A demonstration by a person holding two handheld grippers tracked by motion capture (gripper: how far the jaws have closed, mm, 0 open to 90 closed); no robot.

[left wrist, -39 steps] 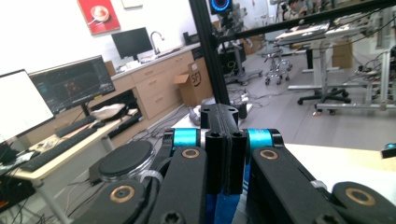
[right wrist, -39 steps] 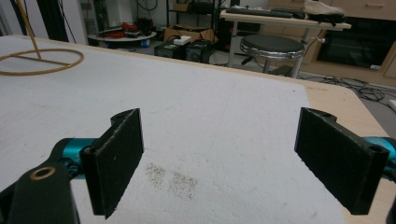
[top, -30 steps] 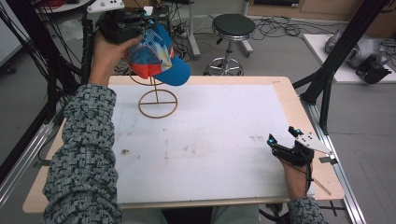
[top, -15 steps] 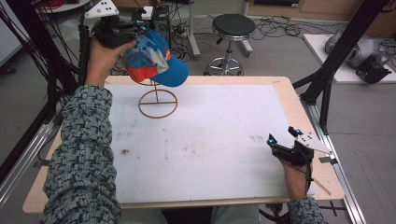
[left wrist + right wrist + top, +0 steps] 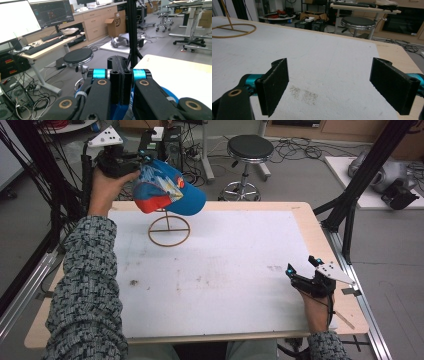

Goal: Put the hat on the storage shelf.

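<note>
One blue-and-red fabric cap is being pinched by the left gripper above one gold wire ring stand; the right gripper is resting spread.

We count one blue and red cap, one round wire stand, two grippers, left and right, one table and one black stool

Counter: broad white middle open for passage. Obstacles: wire hat stand at far left, blue cap held above it; right tongs near right edge.
</note>
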